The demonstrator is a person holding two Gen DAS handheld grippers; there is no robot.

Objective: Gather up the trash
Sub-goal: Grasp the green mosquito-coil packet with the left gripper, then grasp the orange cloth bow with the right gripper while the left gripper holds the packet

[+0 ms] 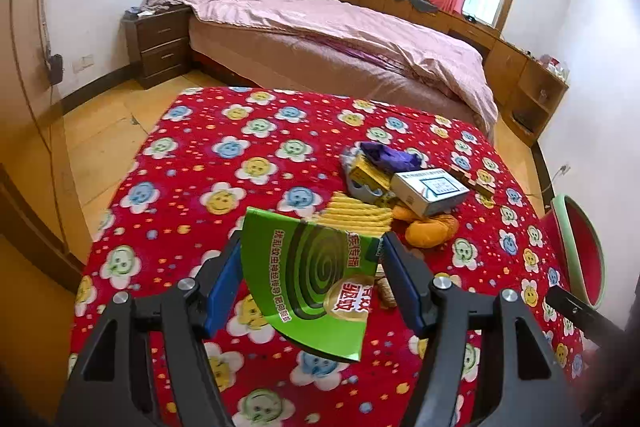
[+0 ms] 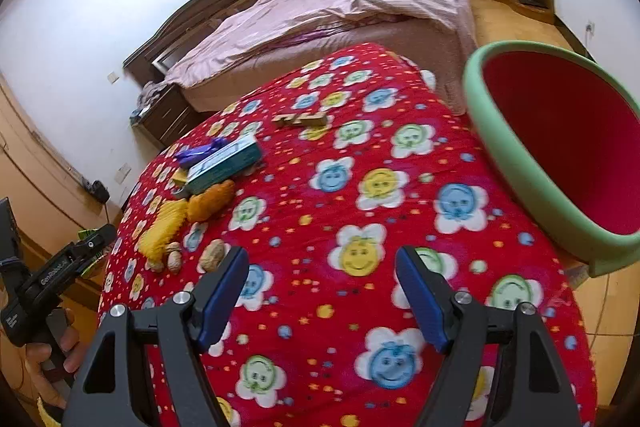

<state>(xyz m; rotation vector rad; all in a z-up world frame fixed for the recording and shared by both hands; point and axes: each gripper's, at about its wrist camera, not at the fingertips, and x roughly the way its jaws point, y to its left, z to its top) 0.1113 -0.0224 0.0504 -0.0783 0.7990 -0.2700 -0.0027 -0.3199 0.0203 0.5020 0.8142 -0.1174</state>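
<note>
Beside blanket (image 2: 320, 187), bin (image 2: 520, 155) red inside.

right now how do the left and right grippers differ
The left gripper is closed on a green mosquito coil box, lifted off the red flower blanket; the right gripper is open with nothing between its fingers. The left faces the trash pile, with the green-rimmed bin off to its right; the right hovers over bare blanket with that bin close by. Both have blue pads on black fingers.
</note>
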